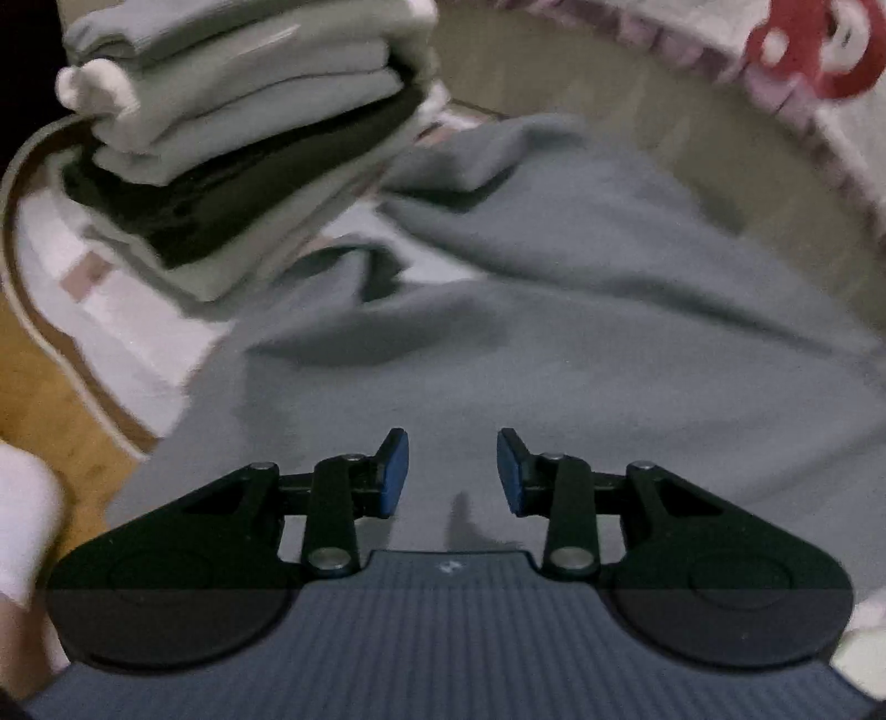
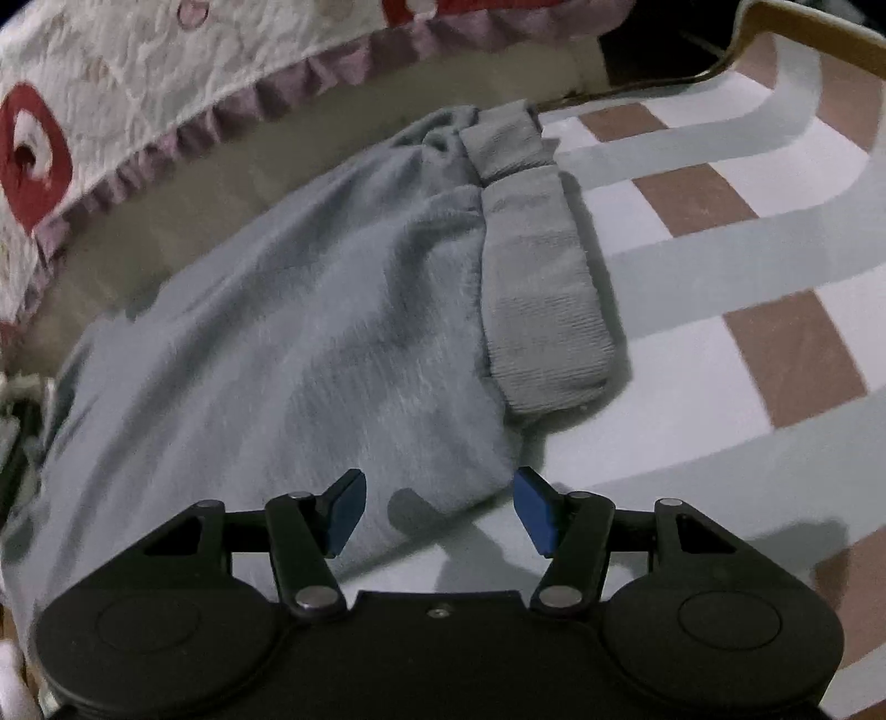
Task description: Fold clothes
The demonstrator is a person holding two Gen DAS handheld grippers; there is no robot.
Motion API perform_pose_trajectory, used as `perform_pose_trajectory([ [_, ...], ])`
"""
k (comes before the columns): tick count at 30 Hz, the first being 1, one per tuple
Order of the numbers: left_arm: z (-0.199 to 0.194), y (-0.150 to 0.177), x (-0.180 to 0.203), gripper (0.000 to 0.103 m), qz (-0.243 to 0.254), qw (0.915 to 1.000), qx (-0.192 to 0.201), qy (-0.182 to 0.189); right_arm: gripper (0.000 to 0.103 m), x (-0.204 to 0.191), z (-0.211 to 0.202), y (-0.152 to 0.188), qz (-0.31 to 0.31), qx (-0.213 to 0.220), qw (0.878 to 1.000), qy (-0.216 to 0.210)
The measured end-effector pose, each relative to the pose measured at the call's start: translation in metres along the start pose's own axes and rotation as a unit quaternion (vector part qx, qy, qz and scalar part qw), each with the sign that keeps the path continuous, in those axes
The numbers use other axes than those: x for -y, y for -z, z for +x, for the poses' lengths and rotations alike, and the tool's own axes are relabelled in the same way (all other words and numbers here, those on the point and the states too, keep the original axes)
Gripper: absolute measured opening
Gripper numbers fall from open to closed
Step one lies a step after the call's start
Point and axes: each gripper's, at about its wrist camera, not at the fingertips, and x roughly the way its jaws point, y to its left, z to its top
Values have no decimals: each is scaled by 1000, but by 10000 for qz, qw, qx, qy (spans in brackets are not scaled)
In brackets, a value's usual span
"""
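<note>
Checked mat (image 2: 720, 354) under grey garment (image 2: 310, 310).

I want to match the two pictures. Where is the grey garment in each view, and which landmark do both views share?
Left wrist view: the grey garment fills the middle and right, rumpled, reaching down under the open left gripper.
Right wrist view: it lies from the centre to the left, its ribbed cuff at centre right; the open right gripper hangs over its near edge.
Shared landmark: the white quilt with the red print behind the garment.
</note>
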Motion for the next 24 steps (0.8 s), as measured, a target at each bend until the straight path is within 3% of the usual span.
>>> perform_pose_trajectory([
  [2, 5, 15, -3, 35, 14, 9998, 4, -175, 71, -3, 7, 5, 233, 229, 9995, 17],
  [5, 10, 42, -22, 42, -648, 9974, -57, -297, 71, -13, 23, 11, 397, 486, 9977, 272],
  [8, 11, 66, -35, 42, -1324, 9857, -164, -1033, 73, -21, 35, 13, 531, 853, 9933, 575],
  [9, 8, 74, -39, 43, -1512, 9829, -94, -1051, 67, -24, 38, 14, 392, 942, 9924, 693],
  [10, 5, 82, -43, 44, -1697, 9797, -24, -1069, 30, -27, 41, 14, 245, 1027, 9911, 811],
  [11, 5, 84, -46, 44, -1735, 9792, -41, -1048, 5, -29, 43, 14, 97, 1112, 9894, 929],
  [13, 3, 86, -50, 44, -1742, 9781, -40, -1137, 3, -40, 34, 12, -339, 1361, 9836, 1136],
  [17, -3, 88, -55, 47, -1642, 9747, -43, -1516, 2, -69, -49, 19, -974, 2214, 9527, 1837],
  [20, 5, 94, -64, 47, -1781, 9710, -280, -1572, 2, -54, -42, 27, -866, 1877, 9593, 1927],
  [24, 5, 107, -74, 47, -1959, 9688, -278, -1492, 5, -34, -32, 37, -718, 1410, 9663, 2029],
])
